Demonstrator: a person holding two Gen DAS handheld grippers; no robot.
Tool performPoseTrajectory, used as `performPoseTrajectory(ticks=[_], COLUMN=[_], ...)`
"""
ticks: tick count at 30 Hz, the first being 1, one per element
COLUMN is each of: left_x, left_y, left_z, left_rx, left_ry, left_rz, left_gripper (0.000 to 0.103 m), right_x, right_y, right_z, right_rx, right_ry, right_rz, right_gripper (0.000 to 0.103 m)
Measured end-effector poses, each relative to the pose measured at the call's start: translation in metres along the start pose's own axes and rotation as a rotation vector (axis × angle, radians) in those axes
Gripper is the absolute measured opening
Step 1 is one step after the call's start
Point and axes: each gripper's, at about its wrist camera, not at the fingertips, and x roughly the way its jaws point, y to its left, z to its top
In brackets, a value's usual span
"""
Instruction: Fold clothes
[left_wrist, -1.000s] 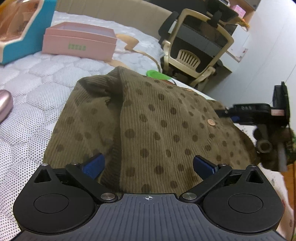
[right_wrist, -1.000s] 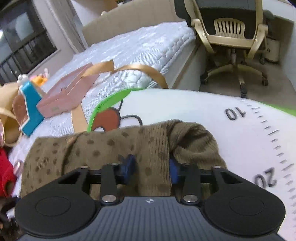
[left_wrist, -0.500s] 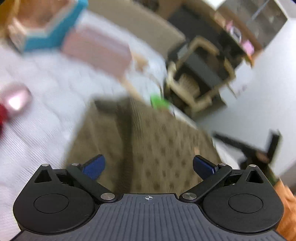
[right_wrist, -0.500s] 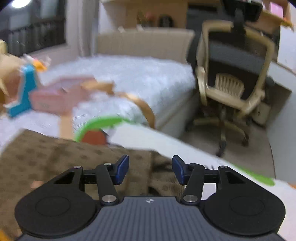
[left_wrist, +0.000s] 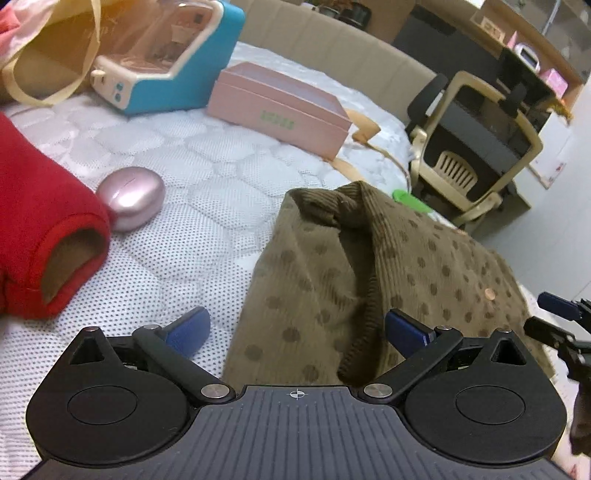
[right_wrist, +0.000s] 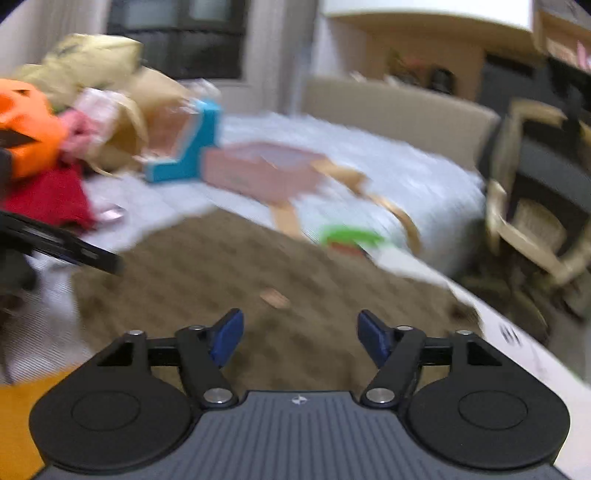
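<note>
While both grippers gape empty, left gripper and right gripper apparently hover above the dotted brown garment.

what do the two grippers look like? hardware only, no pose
The left gripper and right gripper look identical: a dark grey ribbed body with a small crosshair mark at the front edge, two round black housings with recessed discs, black link arms on silver pivot pins, and blue pads on the fingers. No cables, hands or sleeves show.
</note>
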Motion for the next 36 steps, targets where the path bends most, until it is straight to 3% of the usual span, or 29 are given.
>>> performPoseTrajectory(ticks=[3,5,7,10,12,14,17,20,22,25,27,32,36], left_x=[0.004,0.007,0.007,0.004,0.005,0.007,0.01,0.012,0.016,0.023,0.024,0.025,0.022], left_y=[-0.003,-0.005,-0.005,-0.002,-0.001,-0.002,-0.003,-0.004,0.002,0.012,0.018,0.018,0.017], left_z=[-0.003,-0.005,-0.005,0.001,0.007,0.01,0.015,0.02,0.016,0.01,0.009,0.008,0.006], left_rx=[0.002,0.011,0.006,-0.059,-0.098,-0.12,-0.155,-0.188,-0.2,-0.236,-0.254,-0.254,-0.244], left_ry=[-0.015,-0.02,-0.015,0.023,0.043,0.052,0.065,0.079,0.087,0.101,0.105,0.103,0.096], left_rz=[-0.014,-0.015,-0.019,-0.115,-0.165,-0.189,-0.224,-0.257,-0.252,-0.246,-0.252,-0.252,-0.241], left_gripper=[0.099,0.087,0.072,0.05,0.05,0.05,0.05,0.05,0.05,0.05,0.05,0.051,0.053], right_x=[0.029,0.053,0.053,0.034,0.033,0.04,0.049,0.039,0.029,0.009,-0.01,-0.027,0.001], right_y=[0.027,0.039,0.046,0.065,0.081,0.095,0.112,0.094,0.057,0.001,-0.024,-0.055,-0.062], right_z=[-0.003,-0.009,-0.008,0.005,0.012,0.017,0.02,0.01,-0.001,-0.017,-0.024,-0.028,-0.045], right_rx=[-0.05,-0.08,-0.1,-0.152,-0.193,-0.222,-0.27,-0.376,-0.288,-0.05,0.069,0.166,0.054], right_ry=[0.065,0.156,0.149,0.088,0.084,0.092,0.097,0.124,0.193,0.289,0.292,0.159,0.272], right_rz=[0.053,0.059,0.037,0.093,0.105,0.101,0.001,-0.101,-0.119,-0.077,-0.085,-0.245,-0.374], right_gripper=[0.074,0.079,0.082,0.085,0.094,0.096,0.096,0.096,0.096,0.099,0.099,0.099,0.1])
